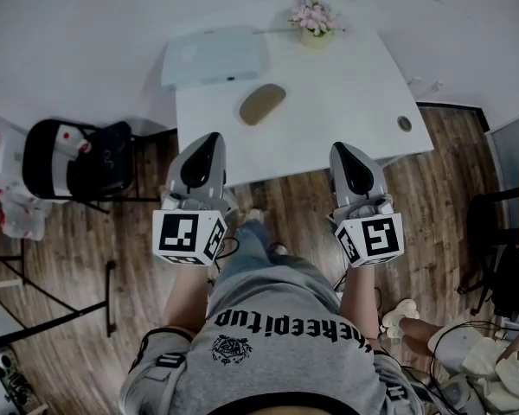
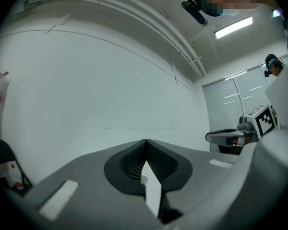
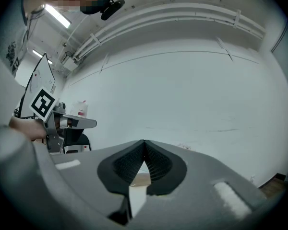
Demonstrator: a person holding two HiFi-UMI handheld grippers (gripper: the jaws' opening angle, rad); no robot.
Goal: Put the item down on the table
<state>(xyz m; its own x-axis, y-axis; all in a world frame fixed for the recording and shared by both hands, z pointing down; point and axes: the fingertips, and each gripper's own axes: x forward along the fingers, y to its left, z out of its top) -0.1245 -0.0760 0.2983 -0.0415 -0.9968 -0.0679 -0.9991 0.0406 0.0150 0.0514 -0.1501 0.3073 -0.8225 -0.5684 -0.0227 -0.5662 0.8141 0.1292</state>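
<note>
We hold both grippers level, just short of the near edge of the white table (image 1: 355, 102). The left gripper (image 1: 209, 138) has its fingers pressed together on nothing, and so does the right gripper (image 1: 341, 148). The tan oval item (image 1: 262, 104) lies on the table, beyond both grippers and apart from them. A flat white box (image 1: 214, 56) sits to its far left. A flower pot (image 1: 314, 20) stands at the far edge.

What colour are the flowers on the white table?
The flowers are pale pink; the head view shows them best.
</note>
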